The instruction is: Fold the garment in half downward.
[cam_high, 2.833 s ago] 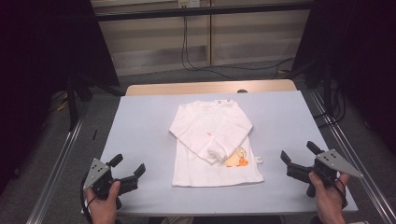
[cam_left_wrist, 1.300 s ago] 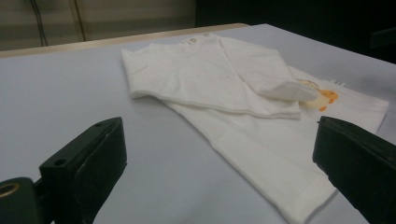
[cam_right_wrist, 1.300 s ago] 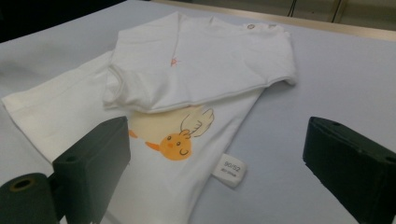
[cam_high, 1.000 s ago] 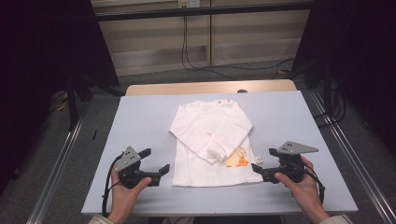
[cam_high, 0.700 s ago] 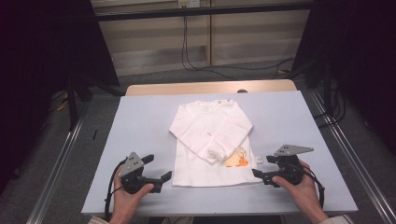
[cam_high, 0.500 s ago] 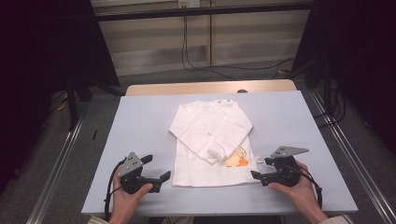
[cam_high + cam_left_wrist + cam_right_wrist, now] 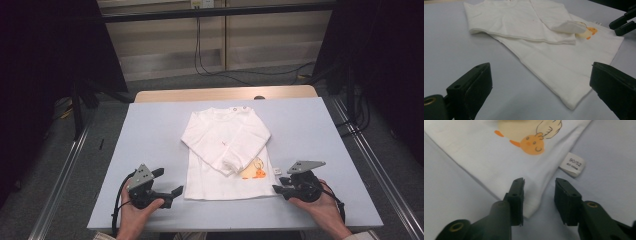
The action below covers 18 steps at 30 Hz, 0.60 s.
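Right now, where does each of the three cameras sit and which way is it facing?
High view: fixed above the person's side, looking forward and down at the table, the shirt, both hands, the left claw and right claw.
Left claw view: rides the left claw, looking low across the shirt's hem corner; jaws wide apart.
Right claw view: rides the right claw, looking down at the other hem corner, which lies between its jaws, which have just been closing.
Shared: all three show the shirt's orange print.
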{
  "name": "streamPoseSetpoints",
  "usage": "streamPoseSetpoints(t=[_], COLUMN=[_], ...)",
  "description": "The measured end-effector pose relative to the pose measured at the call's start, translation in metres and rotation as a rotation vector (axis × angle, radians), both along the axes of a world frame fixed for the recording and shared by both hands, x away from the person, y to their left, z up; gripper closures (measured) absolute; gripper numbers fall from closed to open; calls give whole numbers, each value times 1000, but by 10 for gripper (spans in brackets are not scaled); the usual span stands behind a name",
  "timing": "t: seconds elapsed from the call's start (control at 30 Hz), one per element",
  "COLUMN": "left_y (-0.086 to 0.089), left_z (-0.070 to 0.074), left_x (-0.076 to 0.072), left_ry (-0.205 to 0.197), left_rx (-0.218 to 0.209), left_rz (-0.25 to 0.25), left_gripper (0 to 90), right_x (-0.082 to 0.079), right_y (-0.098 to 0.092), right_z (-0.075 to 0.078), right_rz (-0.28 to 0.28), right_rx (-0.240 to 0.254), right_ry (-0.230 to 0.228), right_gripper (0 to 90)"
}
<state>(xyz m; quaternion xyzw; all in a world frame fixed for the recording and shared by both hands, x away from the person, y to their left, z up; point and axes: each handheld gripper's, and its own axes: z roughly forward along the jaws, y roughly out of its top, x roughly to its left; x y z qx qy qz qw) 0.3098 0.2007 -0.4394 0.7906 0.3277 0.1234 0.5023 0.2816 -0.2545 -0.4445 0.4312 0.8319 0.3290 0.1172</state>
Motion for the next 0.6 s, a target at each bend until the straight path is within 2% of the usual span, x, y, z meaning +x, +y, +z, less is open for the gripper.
streamPoseSetpoints(t=[0.1, 0.27, 0.43, 0.53, 0.6], left_y=[-1, -2, -4, -6, -6], left_z=[0, -1, -2, -3, -3], left_x=[-1, -1, -1, -1, 0], left_ry=[-5, 8, 29, 44, 67], left_rx=[2, -3, 11, 38, 55], left_rz=[-14, -15, -31, -37, -48], left_gripper=[51, 50, 56, 71, 98], right_x=[0, 2, 3, 4, 4], right_y=[1, 0, 0, 0, 0], right_z=[0, 0, 0, 0, 0], right_rz=[-10, -6, -4, -9, -12], right_rx=[-3, 30, 30, 38, 39], right_ry=[3, 27, 26, 32, 35], right_gripper=[663, 806, 869, 883, 885])
